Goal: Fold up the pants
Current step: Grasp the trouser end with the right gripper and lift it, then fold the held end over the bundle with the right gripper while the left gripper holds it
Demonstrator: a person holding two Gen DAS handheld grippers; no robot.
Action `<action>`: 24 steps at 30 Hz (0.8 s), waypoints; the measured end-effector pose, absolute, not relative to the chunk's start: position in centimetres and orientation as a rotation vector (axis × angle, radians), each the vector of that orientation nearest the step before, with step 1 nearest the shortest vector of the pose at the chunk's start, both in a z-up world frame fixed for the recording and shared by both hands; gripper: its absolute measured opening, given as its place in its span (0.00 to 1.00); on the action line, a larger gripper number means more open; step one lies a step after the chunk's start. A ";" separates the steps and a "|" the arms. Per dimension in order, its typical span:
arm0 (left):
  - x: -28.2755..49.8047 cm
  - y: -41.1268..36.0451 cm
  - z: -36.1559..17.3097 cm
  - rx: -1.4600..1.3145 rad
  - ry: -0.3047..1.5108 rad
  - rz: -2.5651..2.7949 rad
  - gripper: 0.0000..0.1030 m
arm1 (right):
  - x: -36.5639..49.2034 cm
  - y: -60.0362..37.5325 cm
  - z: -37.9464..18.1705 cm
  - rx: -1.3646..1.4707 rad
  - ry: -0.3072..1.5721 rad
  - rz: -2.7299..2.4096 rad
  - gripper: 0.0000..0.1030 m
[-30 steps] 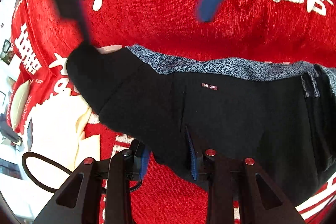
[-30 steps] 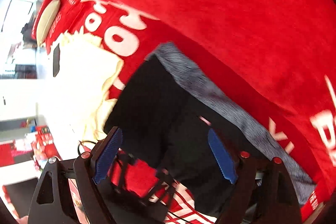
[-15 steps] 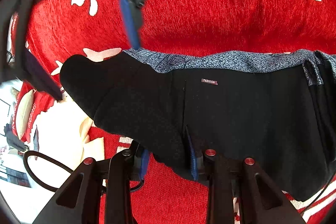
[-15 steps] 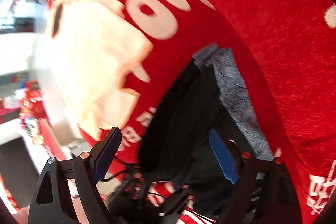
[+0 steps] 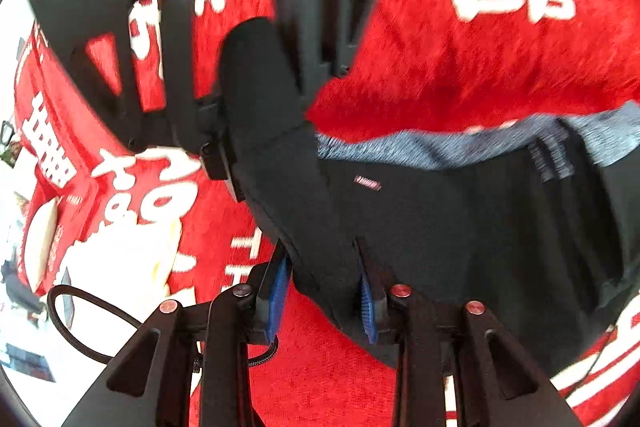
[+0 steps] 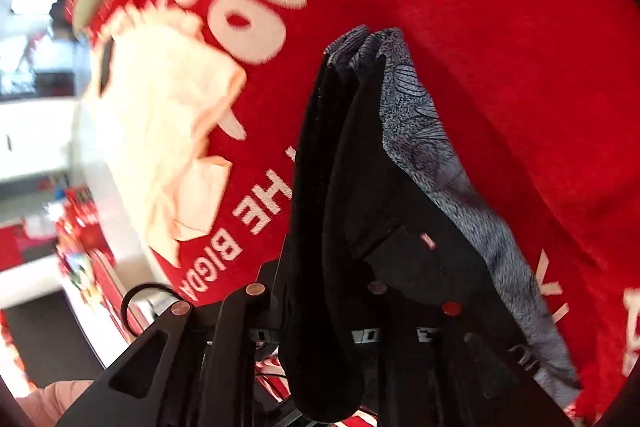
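Black pants (image 5: 440, 227) with a grey patterned waistband (image 5: 420, 151) lie on a red cloth with white lettering. My left gripper (image 5: 324, 291) is shut on the near edge of the pants, blue pads pinching the black fabric. My right gripper (image 6: 332, 307) is shut on the left corner of the pants (image 6: 344, 187) and lifts it. In the left wrist view the right gripper (image 5: 224, 107) shows at upper left with the black fabric rising into it. The right pads are hidden by cloth.
The red cloth (image 5: 460, 59) covers the surface all around. A cream fabric piece (image 6: 160, 131) lies to the left of the pants. A black cable (image 5: 80, 323) loops by the left gripper. Room clutter shows at the far left edge.
My right gripper came down from open above the cloth, closed on the left corner of the pants and raised it. My left gripper kept its hold on the near edge.
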State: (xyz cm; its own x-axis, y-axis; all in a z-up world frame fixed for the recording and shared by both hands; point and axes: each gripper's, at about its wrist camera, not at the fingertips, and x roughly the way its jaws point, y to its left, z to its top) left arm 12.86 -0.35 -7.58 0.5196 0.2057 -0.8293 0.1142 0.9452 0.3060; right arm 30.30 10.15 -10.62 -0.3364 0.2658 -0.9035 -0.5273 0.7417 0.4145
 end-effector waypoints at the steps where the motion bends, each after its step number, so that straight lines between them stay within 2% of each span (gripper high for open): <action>1: 12.5 -0.9 -6.9 0.353 1.009 0.036 0.31 | 30.1 9.0 -9.7 -0.154 1.706 0.822 0.18; 10: 9.5 -6.3 -0.6 0.431 0.893 -0.229 0.32 | 27.7 -4.9 -3.0 0.310 1.455 0.811 0.18; 16: 8.7 -12.7 1.6 0.420 0.926 -0.398 0.32 | 23.8 -15.3 -1.0 0.549 1.293 0.718 0.18; 24: 7.6 -22.5 -1.2 0.496 0.975 -0.543 0.32 | 18.2 -29.1 -3.5 0.740 1.189 0.529 0.18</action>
State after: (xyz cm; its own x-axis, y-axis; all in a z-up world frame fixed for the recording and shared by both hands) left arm 7.64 -22.50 -1.25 0.4507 -0.2046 -0.8689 0.6307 0.7618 0.1478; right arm 18.16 -29.13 -3.47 0.3000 0.7162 -0.6302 0.0111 0.6579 0.7530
